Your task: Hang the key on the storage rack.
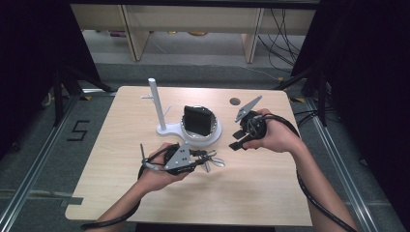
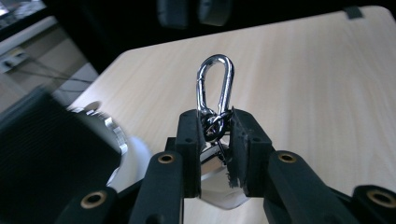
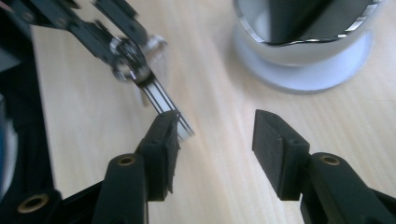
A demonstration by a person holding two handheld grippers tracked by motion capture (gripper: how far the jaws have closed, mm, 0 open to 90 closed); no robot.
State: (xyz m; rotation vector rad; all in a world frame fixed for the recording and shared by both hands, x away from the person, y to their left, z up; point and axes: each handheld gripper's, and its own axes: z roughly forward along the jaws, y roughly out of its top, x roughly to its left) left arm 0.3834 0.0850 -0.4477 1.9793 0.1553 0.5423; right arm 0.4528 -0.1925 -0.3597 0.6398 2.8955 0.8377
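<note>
So, left gripper (image 1: pixel 205 159): at about 7 o'clock on the desk (image 1: pixel 241 193), held in the person's left hand (image 1: pixel 157 176). Its jaws point toward 3 o'clock.
Left jaws: pressed tight on a shiny metal clip (image 2: pixel 215 91). In the left gripper view the clip sticks up from between the jaws, with a small ring (image 2: pixel 214 127) pinched right where they meet.
Clip place: lifted just above the desk, near the middle, at the tips of the left jaws.
Right gripper (image 1: pixel 238 139): at about 3 o'clock, held in the person's right hand (image 1: pixel 275 137). Its jaws point down and toward 8 o'clock.
Right jaws: spread wide apart, with bare desk between them in the right gripper view. One jaw is just beside the end of the clip (image 3: pixel 161 100).
White round base (image 1: pixel 215 135): past the left gripper, near the middle of the desk. A dark boxy thing (image 1: pixel 198 121) sits in it.
White post (image 1: pixel 155 104): stands upright at about 11 o'clock, joined to the base.
Small round hole (image 1: pixel 235 101): near the far edge, at about 1 o'clock.
</note>
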